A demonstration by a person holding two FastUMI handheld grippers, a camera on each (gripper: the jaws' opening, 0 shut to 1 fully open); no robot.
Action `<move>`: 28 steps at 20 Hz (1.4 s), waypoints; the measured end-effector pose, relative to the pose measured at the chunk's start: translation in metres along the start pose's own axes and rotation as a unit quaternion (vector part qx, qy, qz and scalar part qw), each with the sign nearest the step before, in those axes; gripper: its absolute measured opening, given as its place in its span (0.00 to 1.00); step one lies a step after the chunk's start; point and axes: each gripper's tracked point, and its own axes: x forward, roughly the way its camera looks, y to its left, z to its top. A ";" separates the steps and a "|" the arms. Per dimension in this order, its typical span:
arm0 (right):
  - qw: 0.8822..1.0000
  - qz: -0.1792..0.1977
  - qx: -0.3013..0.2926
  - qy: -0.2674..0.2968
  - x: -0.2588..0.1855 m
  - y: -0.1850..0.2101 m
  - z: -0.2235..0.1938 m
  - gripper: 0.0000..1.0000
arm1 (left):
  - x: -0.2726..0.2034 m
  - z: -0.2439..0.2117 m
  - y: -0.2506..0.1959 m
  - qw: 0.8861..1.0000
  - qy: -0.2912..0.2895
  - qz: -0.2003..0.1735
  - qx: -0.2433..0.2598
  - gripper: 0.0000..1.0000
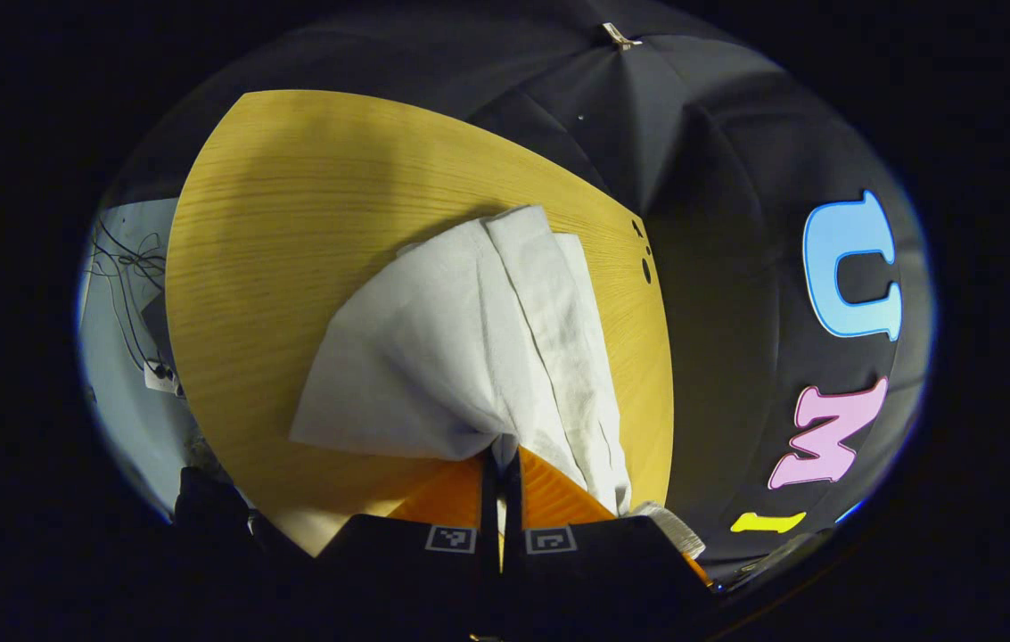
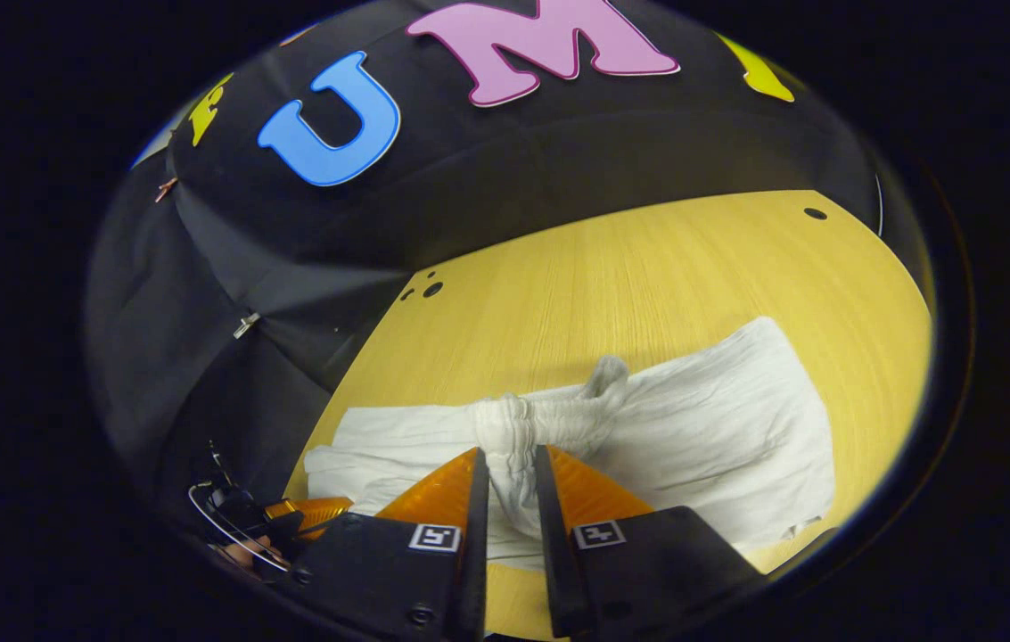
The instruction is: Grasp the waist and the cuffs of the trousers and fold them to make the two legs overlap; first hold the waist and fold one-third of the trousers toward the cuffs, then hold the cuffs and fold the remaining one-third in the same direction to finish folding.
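Both grippers have cloth in them right now. The right gripper is pinching the bunched elastic waist of the white trousers, fingers pressed in on either side of the gathers. The left gripper has its fingers nearly together on a fold of fabric at what I'd guess is the cuff end, though I can't make out a hem there.

The trousers lie on the wooden table, and in the right gripper view they sit toward the table's near edge, well apart from the small holes at its far corner.

Looks like the first fold, laying one leg over the other. To do it well I'd lift both ends together, keep the cloth lightly taut between the grippers, and swing them over at the same pace so the edges line up. Slack in the middle means wrinkles.

Long axis: in the right gripper view the trousers run side to side, parallel to the table's near edge, with the waist bunched at the gripper.
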 end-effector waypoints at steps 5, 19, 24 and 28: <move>0.994 0.082 0.064 0.035 -0.012 0.032 -0.013 0.67 | 0.000 0.002 0.000 1.000 0.001 -0.007 -0.023 0.06; 0.984 -0.059 0.158 -0.049 -0.133 -0.142 -0.024 0.69 | -0.023 0.011 -0.105 0.992 -0.033 -0.096 0.076 0.06; 0.976 -0.096 0.185 -0.065 -0.174 -0.191 -0.045 0.69 | -0.032 -0.015 -0.172 0.976 -0.037 -0.141 0.165 0.06; 0.966 -0.118 0.215 -0.086 -0.192 -0.214 -0.046 0.69 | -0.024 -0.049 -0.210 0.960 -0.022 -0.162 0.229 0.05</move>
